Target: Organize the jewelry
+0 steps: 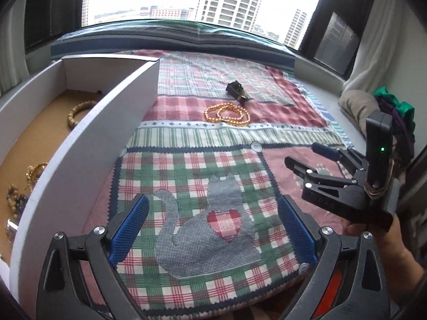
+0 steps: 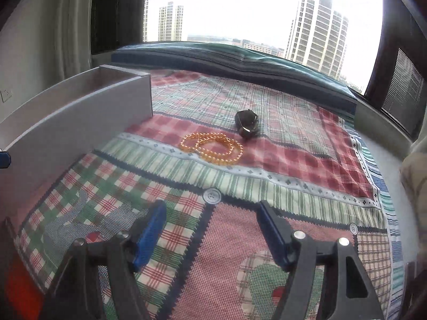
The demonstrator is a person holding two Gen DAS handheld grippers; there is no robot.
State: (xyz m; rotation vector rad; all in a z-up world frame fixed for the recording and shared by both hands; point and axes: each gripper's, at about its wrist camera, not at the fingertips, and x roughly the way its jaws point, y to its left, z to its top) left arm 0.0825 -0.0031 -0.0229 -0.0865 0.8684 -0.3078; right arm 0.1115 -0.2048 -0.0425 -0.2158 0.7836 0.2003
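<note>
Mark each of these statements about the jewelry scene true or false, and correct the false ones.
1. The orange bead necklace lies on the patchwork quilt, outside the white open-topped box. True.
2. The left gripper holds the necklace. False: its jaws are open, nothing between them.
3. The small dark shiny object lies just beyond the necklace. True.
4. The box is empty. False: a wooden bead bracelet and other beaded pieces lie inside.
5. The right gripper is open and empty. True.

Glossy bead necklace [image 1: 227, 114] on cloth quilt [image 1: 202, 186]
</note>
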